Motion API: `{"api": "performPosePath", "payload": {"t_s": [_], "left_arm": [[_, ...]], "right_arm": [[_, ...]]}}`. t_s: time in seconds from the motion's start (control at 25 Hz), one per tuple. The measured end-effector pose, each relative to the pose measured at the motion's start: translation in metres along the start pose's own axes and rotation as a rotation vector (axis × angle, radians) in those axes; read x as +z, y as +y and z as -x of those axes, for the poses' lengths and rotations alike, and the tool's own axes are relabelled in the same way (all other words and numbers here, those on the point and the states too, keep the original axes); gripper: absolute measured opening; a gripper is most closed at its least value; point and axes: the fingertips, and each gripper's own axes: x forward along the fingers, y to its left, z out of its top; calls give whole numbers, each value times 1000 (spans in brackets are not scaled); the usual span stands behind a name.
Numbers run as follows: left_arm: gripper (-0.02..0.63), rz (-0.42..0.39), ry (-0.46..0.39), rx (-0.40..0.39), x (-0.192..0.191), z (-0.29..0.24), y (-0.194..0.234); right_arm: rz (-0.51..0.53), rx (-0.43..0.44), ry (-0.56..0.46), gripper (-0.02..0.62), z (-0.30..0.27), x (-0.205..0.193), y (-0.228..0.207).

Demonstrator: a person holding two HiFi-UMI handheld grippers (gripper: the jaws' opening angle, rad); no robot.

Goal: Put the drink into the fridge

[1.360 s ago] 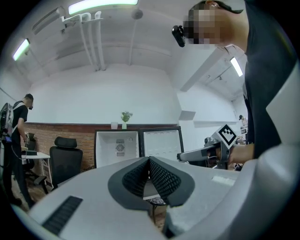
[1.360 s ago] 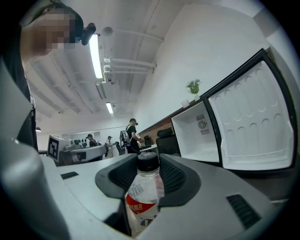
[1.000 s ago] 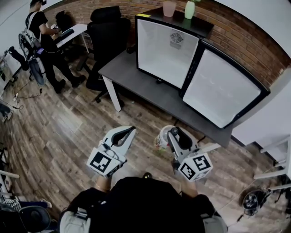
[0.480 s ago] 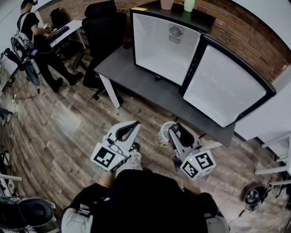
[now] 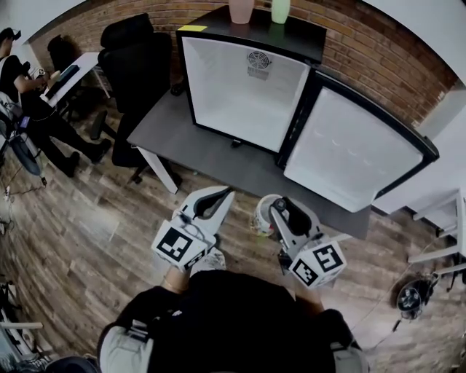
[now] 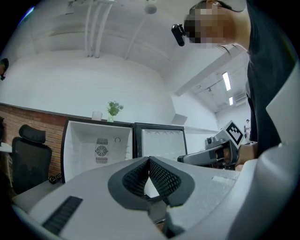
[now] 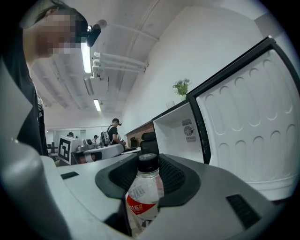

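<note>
The drink, a clear bottle with a black cap and a red and white label, stands upright between the jaws of my right gripper, which is shut on it. In the head view that gripper holds the bottle just short of the dark table's front edge. The fridge stands on the table with a bare white inside, its door swung wide to the right. My left gripper hovers to the left of the bottle; its jaws meet with nothing between them.
A pink cup and a green bottle stand on top of the fridge. A black office chair is left of the table. A person works at a far desk. A small fan lies on the wooden floor at right.
The fridge and table have come nearer and shifted left in the head view. Both grippers keep their hold and spacing; the left one has edged up and to the right.
</note>
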Motion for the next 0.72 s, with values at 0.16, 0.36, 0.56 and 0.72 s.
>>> {"api": "performPosePath", "payload": {"t_s": [0.16,0.36,0.56,0.72], "left_arm": [[-3,11,-2,-36,-1,-21,33],[-3,25,0,-64,-3,-39,73],[-3,29,-1,-92,-4,-54,112],[-3,20,-12,-112,-2,-64,144]], "right_arm": [[5,-38,-2,140,-30,8,-16],[3,-69,2,138,-68,12,-29],[5,-100,5,138,-106,16,-42],[8,-124,9,138,-137,19,-53]]}}
